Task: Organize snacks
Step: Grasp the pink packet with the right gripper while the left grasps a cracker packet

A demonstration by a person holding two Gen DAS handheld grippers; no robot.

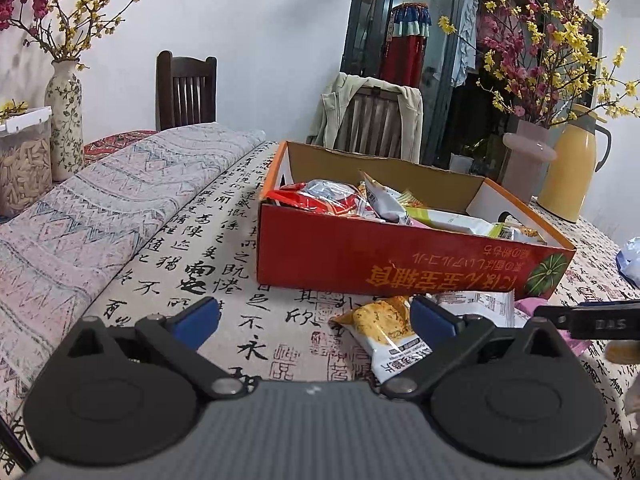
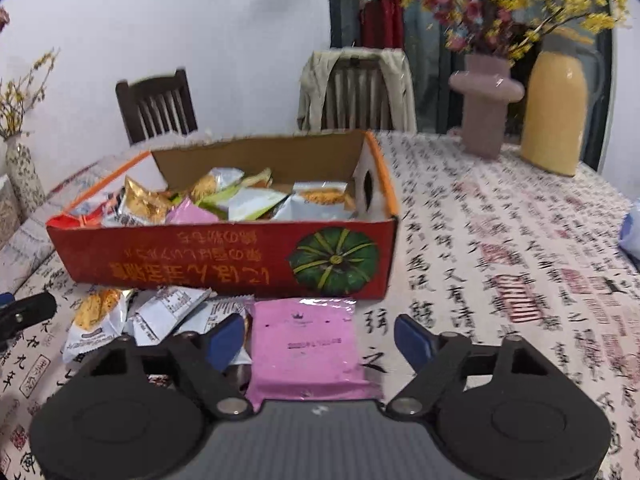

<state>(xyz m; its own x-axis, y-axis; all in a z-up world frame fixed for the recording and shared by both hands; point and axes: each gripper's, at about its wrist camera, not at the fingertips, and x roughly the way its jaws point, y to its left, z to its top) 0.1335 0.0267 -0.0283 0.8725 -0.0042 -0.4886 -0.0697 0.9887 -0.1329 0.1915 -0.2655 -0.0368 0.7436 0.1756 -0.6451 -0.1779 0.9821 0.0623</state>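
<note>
right wrist: right gripper (image 2: 319, 334) jaws apart over pink packet (image 2: 306, 344), just before box (image 2: 224, 256). left gripper (image 1: 316, 316) jaws apart, empty, beside cracker packet (image 1: 386, 330) before box.

Pink packet (image 2: 306, 344) near edge hidden under gripper body, pale blue item (image 2: 631, 232) cut off at right edge, right-wrist view blurred

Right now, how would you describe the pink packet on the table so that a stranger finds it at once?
Find the long red cardboard box with a green pumpkin printed on its side. On the tablecloth just in front of that pumpkin lies the pink packet, flat, between the open right tongs. It is plain pink and square; the snack packets to its left are white and crumpled.
</note>
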